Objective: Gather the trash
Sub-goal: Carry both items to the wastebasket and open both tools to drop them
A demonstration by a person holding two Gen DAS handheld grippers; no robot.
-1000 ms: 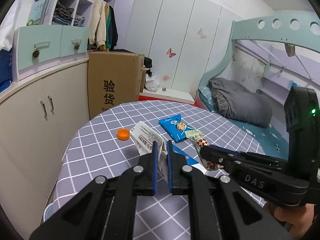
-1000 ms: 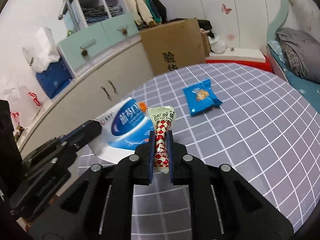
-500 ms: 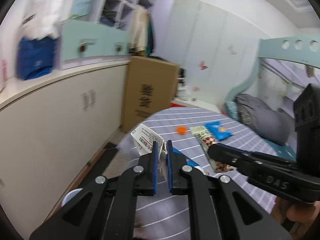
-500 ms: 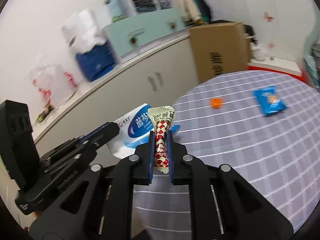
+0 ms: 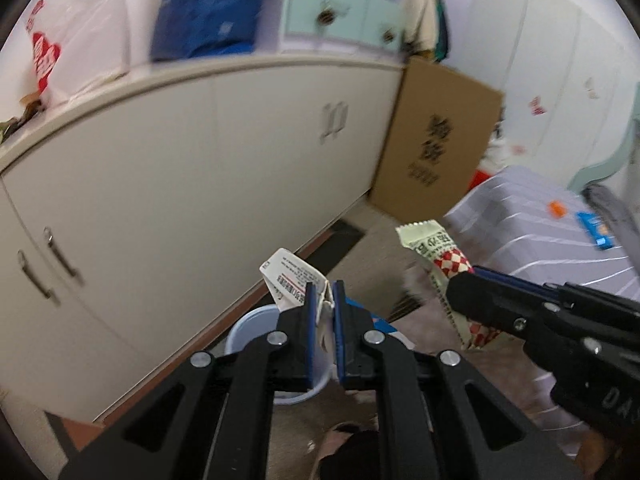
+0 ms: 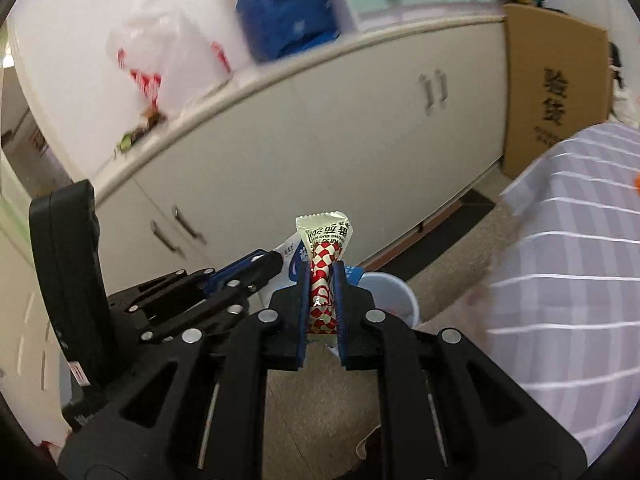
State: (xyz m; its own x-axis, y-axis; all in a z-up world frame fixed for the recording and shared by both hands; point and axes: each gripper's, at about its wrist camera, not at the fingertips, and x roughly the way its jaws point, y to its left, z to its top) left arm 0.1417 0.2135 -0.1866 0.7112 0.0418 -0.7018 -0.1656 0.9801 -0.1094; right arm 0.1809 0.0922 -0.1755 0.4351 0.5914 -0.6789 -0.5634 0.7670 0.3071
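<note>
Two wrappers held: one in each gripper, both carried off the tabletop [image 5: 536, 216] toward the floor.
Cabinets: a long white run [image 5: 200, 184] fills the background, a cardboard box [image 5: 436, 148] at its far end.
Tabletop: grey checked cloth at right, an orange cap [image 5: 557, 208] and a blue packet [image 5: 596, 230] lying on it, uncollected.
Bin: a pale blue bucket [image 6: 394, 294] stands on the floor just ahead of and below both sets of fingers, partly hidden behind them.
Left gripper [image 5: 322, 320]: fingers narrow, clamped on a white and blue printed wrapper [image 5: 288, 276] that sticks up and forward.
Right gripper [image 6: 323, 304]: fingers narrow, pinching a red-checked snack wrapper [image 6: 325, 240], long axis upright along the fingers.
Key relation: both pieces hang near the bucket's mouth; neither looks clearly nearer, so the drop appears to need only a short reach down and forward.
</note>
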